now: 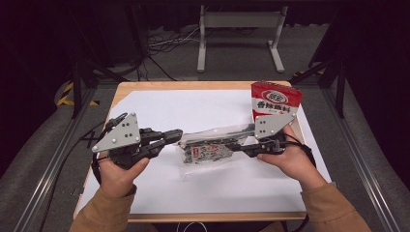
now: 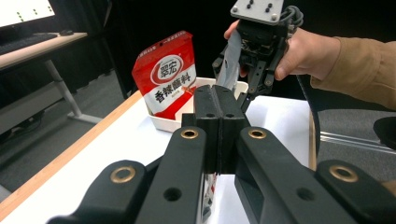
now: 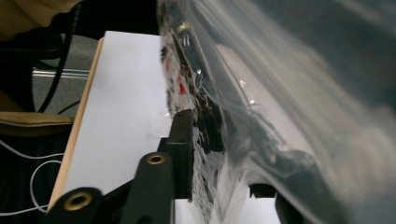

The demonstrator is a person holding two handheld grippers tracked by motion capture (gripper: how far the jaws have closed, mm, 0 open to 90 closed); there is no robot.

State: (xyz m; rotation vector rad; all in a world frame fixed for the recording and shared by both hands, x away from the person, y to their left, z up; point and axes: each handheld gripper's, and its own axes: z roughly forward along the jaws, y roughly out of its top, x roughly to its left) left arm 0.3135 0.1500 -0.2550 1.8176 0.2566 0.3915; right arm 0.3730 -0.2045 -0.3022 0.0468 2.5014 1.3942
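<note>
One clear plastic bag (image 1: 209, 149) lies across the middle of the surface (image 1: 159, 112), which is covered in white. The bag is see-through, wrinkled and glossy, and holds dark printed contents with red and white marks (too small to read).

The left gripper (image 1: 178, 136) has its fingers (image 2: 219, 122) pressed flat together at the bag's left edge; whether they pinch the film cannot be told. The right gripper (image 1: 238, 146) grips the bag's right side, one finger (image 3: 183, 150) flat against the film in the right gripper view.

One red pouch (image 1: 274, 100) with white lettering stands upright at the far right corner, inside one shallow white tray (image 2: 166, 122). Two hands (image 1: 119, 171) hold the grippers.
</note>
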